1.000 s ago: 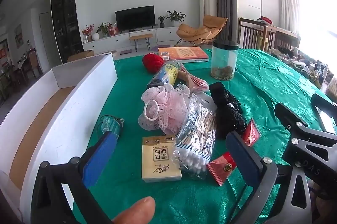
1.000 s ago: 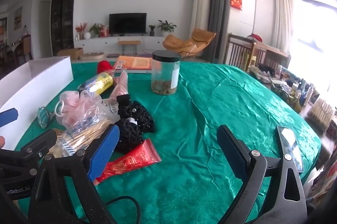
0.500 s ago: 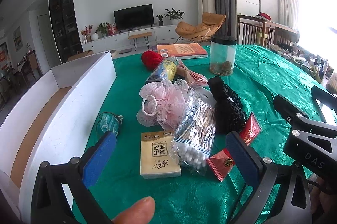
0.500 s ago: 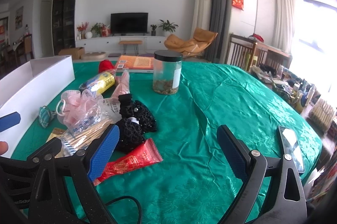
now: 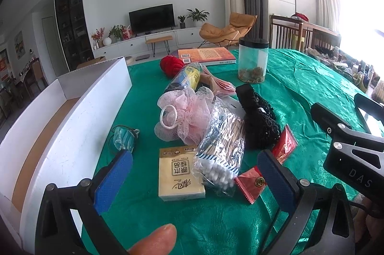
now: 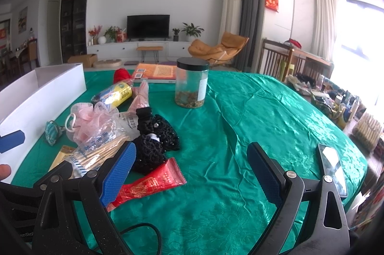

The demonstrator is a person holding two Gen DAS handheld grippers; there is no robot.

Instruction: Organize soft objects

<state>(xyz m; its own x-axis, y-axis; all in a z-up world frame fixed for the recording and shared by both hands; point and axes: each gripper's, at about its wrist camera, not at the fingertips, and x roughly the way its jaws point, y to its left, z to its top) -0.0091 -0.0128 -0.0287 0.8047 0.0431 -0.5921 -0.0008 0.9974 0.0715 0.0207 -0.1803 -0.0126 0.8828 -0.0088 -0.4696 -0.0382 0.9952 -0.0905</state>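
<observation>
Left wrist view: left gripper (image 5: 194, 174) is held with jaws wide apart, empty. The tissue pack (image 5: 180, 173) and cotton swab bag (image 5: 222, 147) lie between and just ahead of the jaws; the swab bag's long axis runs forward. The pink bath pouf (image 5: 186, 114) is farther ahead, the white box (image 5: 79, 115) to the left

Right wrist view: right gripper (image 6: 192, 174) is seen spread, empty. The black mesh items (image 6: 156, 142) and red packet (image 6: 151, 183) lie toward its left jaw. The left gripper is judged nearer

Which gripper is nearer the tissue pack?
Left. The left gripper hangs open right over the tissue pack, which lies between its fingers; the right gripper is open off to the pack's right, past the cotton swabs.
</observation>
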